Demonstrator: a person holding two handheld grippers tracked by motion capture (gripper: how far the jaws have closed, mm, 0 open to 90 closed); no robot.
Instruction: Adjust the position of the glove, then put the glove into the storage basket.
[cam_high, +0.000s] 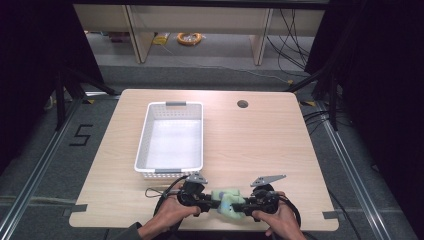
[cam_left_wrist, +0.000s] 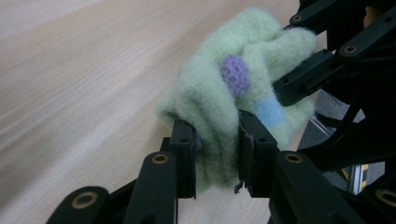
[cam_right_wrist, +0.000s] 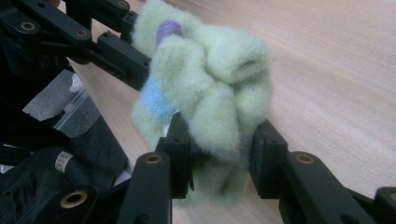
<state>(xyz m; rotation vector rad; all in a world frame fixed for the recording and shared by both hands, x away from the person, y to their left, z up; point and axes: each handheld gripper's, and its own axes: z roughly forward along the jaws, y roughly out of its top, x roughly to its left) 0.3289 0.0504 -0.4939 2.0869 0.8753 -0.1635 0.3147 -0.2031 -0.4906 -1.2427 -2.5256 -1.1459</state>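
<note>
Two grippers: both are in your hands at the near edge of the table (cam_high: 280, 145), facing each other.
Held item: a fuzzy pale green cloth (cam_high: 227, 200) with a purple dot (cam_left_wrist: 235, 73) and a blue patch (cam_left_wrist: 271, 112), bunched into folds.
Left gripper (cam_left_wrist: 215, 144): your jaws are clamped on one end of the cloth; the pile bulges out on both sides of the pads, so the grip is firm.
Right gripper (cam_right_wrist: 219, 140): your jaws pinch the opposite end of the same cloth, with folds squeezed between the pads.
Position of cloth: it spans the gap between your two tools, directly ahead of each pair of jaws, with the other tool's jaws just beyond it.
Contact with table: from the gripper views you cannot tell whether the cloth rests on the wood or hangs just above it.
Basket (cam_high: 142, 145): white, perforated, standing ahead of your left gripper and apart from it, farther up the table.
Cable hole (cam_high: 242, 104): round, well ahead of your right gripper near the far edge.
Hands: your left hand (cam_high: 172, 212) and right hand (cam_high: 277, 217) wrap the tool bodies.
</note>
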